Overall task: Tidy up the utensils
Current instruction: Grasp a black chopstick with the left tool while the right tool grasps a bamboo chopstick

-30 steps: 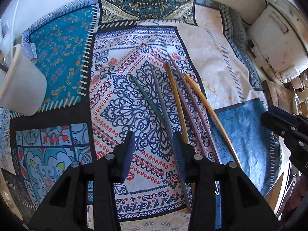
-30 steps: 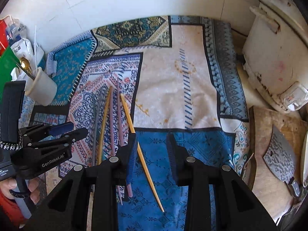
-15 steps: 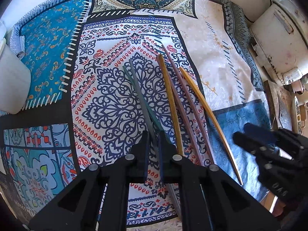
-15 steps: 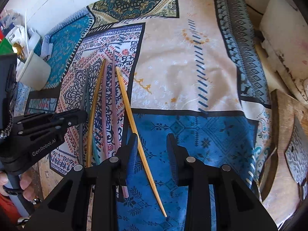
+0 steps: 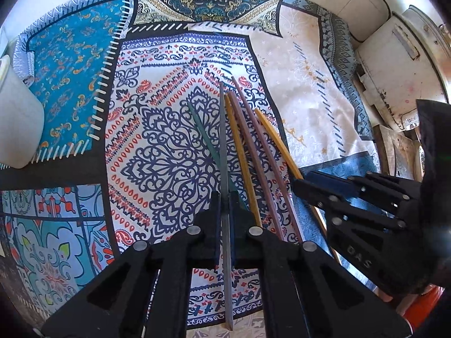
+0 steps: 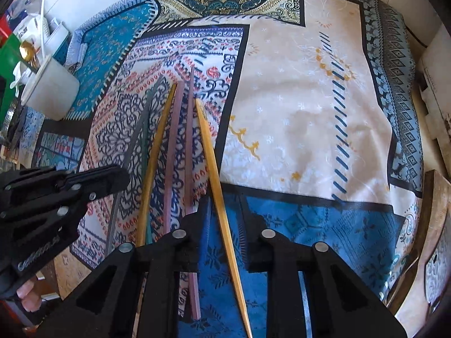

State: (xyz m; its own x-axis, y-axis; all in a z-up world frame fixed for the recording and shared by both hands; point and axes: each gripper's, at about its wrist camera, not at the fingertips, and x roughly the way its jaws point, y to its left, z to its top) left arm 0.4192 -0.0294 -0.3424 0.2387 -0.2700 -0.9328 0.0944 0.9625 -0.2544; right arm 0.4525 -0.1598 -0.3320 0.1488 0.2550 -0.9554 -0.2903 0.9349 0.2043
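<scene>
Several chopsticks lie side by side on a patterned cloth. My left gripper is shut on the grey chopstick, which runs back between its fingers; a green chopstick lies crossed beneath it. A yellow chopstick and two purple ones lie to the right. My right gripper is open, its fingers on either side of the outer yellow chopstick, not closed on it. The right gripper also shows in the left wrist view, the left gripper in the right wrist view.
A white utensil cup holding a gold spoon stands at the far left; it also shows in the left wrist view. A white appliance sits at the right. A wooden board lies at the right edge.
My left gripper closed on the grey chopstick. My right gripper moved forward and down until its open fingers straddle the outer yellow chopstick.
</scene>
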